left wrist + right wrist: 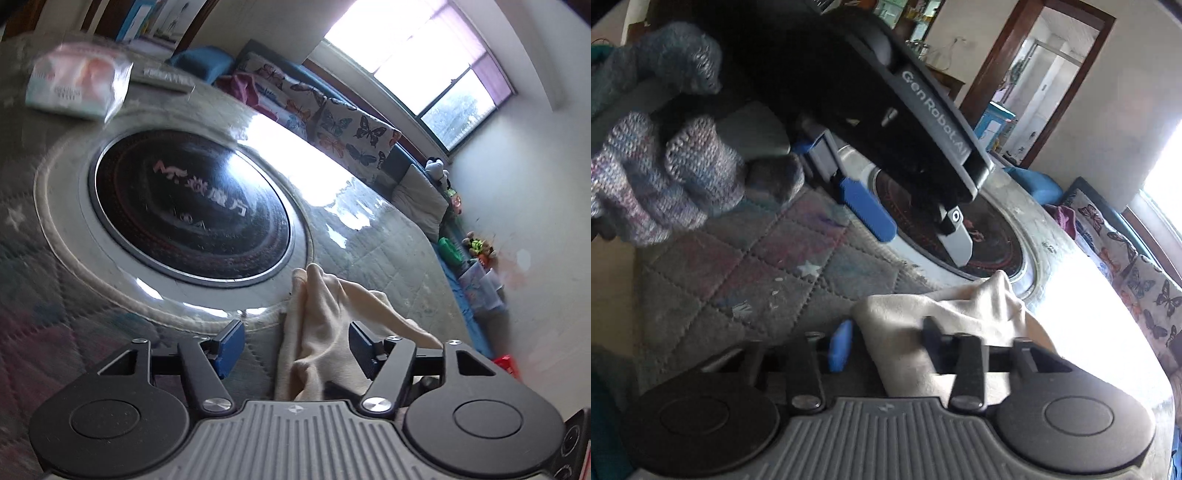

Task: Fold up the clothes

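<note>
Two grippers meet at one cream garment (325, 332), bunched on the quilted table (388, 251) beside its round black hob (192, 206): left gripper (297, 345) wide around it, right gripper (886, 345) likewise wide.

Readable lettering on two things

The round black glass cooktop (190, 206) set in the table bears pale lettering, "Mr." followed by Chinese characters too blurred to read; the dark grey body of the left gripper (916, 242) reads "GenRobot.AI" in white.
</note>
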Demonstrator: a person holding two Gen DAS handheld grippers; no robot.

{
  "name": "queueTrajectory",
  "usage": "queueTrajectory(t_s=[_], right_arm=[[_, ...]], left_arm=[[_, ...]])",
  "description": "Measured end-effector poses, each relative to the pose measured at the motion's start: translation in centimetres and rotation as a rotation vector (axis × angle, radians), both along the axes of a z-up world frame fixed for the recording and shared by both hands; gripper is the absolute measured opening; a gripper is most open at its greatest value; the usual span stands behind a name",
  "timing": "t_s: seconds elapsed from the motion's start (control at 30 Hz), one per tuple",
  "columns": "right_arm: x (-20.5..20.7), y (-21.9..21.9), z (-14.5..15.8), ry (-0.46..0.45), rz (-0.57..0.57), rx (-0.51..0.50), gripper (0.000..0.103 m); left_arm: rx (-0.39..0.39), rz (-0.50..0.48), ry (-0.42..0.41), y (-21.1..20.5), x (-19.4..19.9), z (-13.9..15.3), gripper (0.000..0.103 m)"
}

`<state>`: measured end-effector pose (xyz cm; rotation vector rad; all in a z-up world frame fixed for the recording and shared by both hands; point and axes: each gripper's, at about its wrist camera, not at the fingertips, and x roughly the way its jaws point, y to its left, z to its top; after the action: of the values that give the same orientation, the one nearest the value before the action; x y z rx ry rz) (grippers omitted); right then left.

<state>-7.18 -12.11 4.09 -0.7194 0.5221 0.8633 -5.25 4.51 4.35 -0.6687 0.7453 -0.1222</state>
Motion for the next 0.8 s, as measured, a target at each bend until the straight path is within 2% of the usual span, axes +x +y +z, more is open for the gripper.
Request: queueTrajectory(t_s=[0.07, 0.13, 0.4, 0.57, 0.63, 0.7, 0.77, 0.8], right_arm=[[0.3, -0.4, 0.4, 0.024, -0.024, 0.037, 0.015], [0.7, -1.1, 1.2, 0.050, -0.043, 0.086, 0.011], [1.7, -4.3, 4.0, 0.124, -0.101, 0.237, 0.008], [1.7, -6.1, 4.8, 0.127, -0.115, 0.287, 0.008], [1.7, -6.7, 5.0, 0.133, -0.117, 0.303, 0.008], [1.8, -7.1, 5.0, 0.138, -0.114, 0.307, 0.008], [1.8, -7.4, 4.9, 0.144, -0.108, 0.310, 0.008], [1.7, -7.5, 4.8, 0.146, -0.106, 0.312, 0.008]], left_arm=[[-0.041, 0.004, 0.015, 0.1, 0.3, -0.3, 0.068], [-0.088, 0.013, 0.034, 0.3, 0.6, -0.7, 0.070], [-0.254, 0.028, 0.090, 0.0, 2.4, -1.9, 0.073], [-0.306, 0.006, 0.112, -0.9, 4.1, -2.7, 0.071], [-0.335, -0.003, 0.128, -1.2, 4.7, -3.3, 0.061], [-0.364, -0.002, 0.145, -1.0, 4.9, -4.0, 0.044], [-0.377, 0.004, 0.151, -0.9, 4.9, -4.4, 0.035], [-0.376, 0.006, 0.152, -0.8, 4.9, -4.6, 0.034]])
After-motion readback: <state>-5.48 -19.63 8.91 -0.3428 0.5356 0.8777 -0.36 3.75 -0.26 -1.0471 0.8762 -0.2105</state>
